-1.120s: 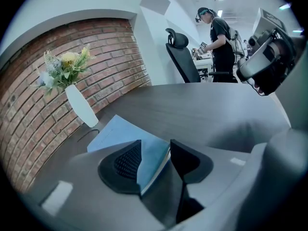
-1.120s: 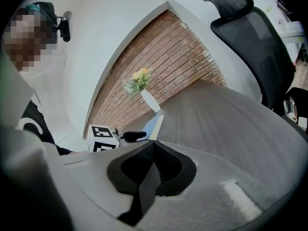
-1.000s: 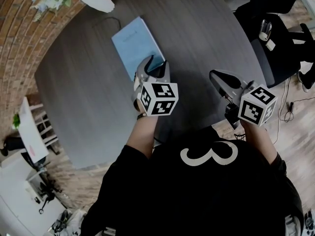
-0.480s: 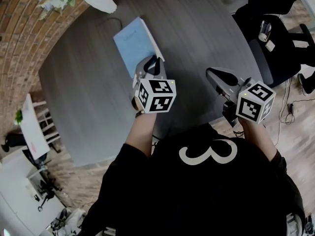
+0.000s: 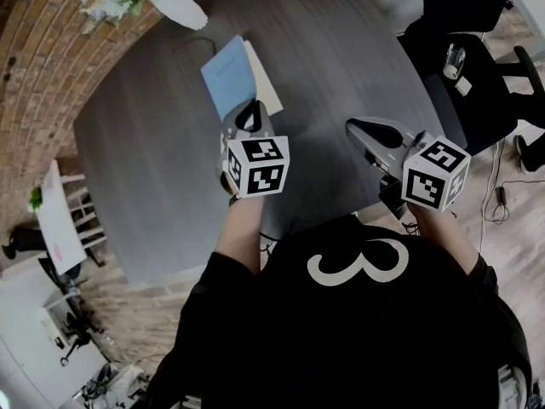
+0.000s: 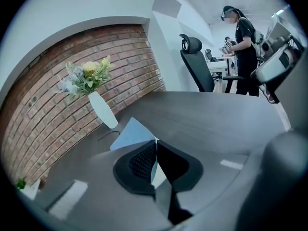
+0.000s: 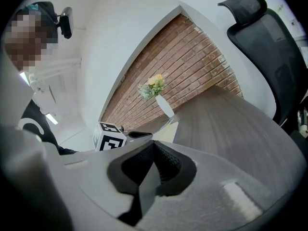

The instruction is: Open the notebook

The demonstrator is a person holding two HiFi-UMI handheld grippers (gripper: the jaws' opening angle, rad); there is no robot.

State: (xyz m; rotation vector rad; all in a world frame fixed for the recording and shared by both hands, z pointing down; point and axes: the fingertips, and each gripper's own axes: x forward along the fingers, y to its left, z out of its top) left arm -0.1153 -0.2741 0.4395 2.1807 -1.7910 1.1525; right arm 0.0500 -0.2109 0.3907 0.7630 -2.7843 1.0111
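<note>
The notebook (image 5: 223,88) lies on the grey table (image 5: 145,152), in front of the person, and it is starting to open. Since half a second ago its blue cover (image 5: 228,68) has tilted up, baring a cream page (image 5: 264,83). The left gripper (image 6: 155,148) is pinched on the cover's edge, so the lift seems under way. The right gripper (image 7: 153,150) hangs closed and empty. The black shirt (image 5: 341,339) shows a white "3". The cover's print is too small to read.
</note>
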